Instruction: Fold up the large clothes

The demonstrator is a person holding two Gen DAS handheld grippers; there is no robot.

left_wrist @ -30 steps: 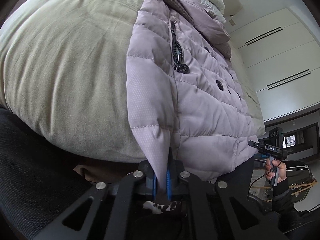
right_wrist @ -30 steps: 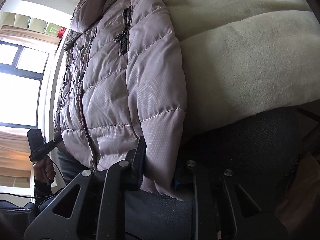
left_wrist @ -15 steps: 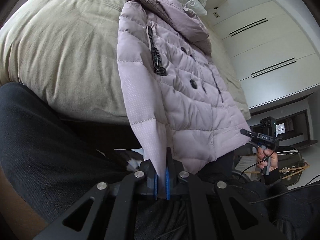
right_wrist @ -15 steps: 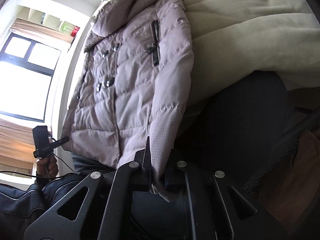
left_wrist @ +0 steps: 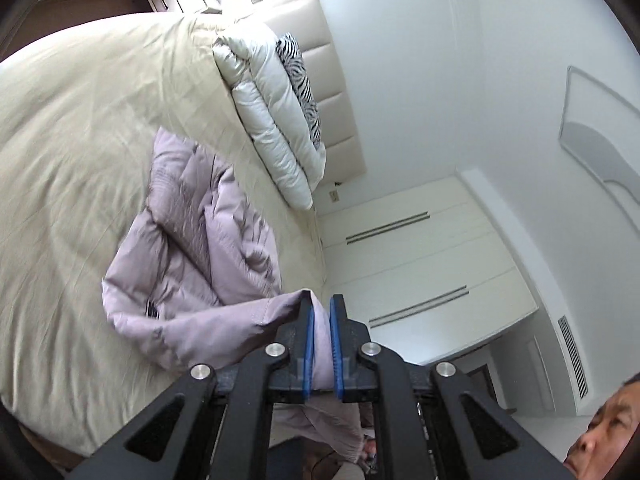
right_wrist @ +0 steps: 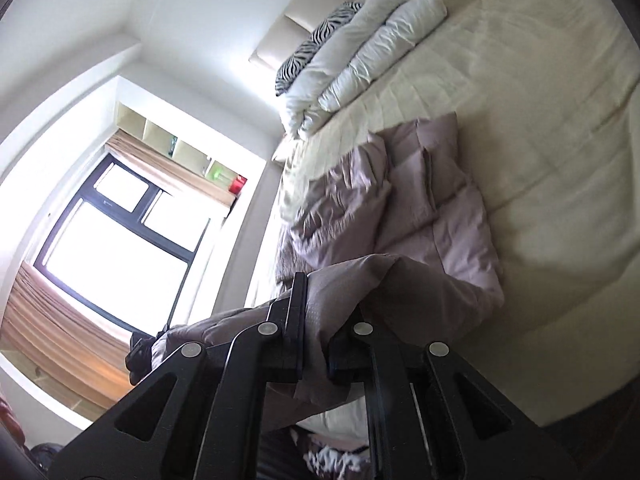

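The jacket (left_wrist: 192,248) is a quilted lilac puffer, and its lower hem is pinched at both corners and lifted above the bed (left_wrist: 72,128), while its upper part lies crumpled on the cream cover further up. Nearest the left wrist camera, the left gripper (left_wrist: 320,344) has its blue pads (left_wrist: 308,340) pressed on a fold of the hem; the jaws are nearly together and just easing apart a little, with the cloth between them and held. In the right wrist view the right gripper (right_wrist: 316,328) is clamped tight on the other hem corner, the fabric bunched between its black fingers (right_wrist: 298,320) and draping off toward the mattress.

Beyond the grippers the body of the jacket (right_wrist: 400,208) sags in soft ridges (motion blur hides the zips and buttons), roughly in the middle of the bed. Further on, a folded white duvet (left_wrist: 272,120) and a zebra-print pillow (left_wrist: 300,76) rest against the padded headboard (left_wrist: 336,92); a white wardrobe (left_wrist: 420,264) stands past the bed on one side, a bright window (right_wrist: 116,240) on the other.

The step in hand looks like the bottom-to-top fold: the hem is raised to be carried over the chest toward the collar. The next move calls for both hands travelling level and together up the bed, keeping the hem taut between them, then lowering it so the edge lands square on the shoulders before either grip lets go; the slippery, puffy fill will likely spring back unless pressed flat
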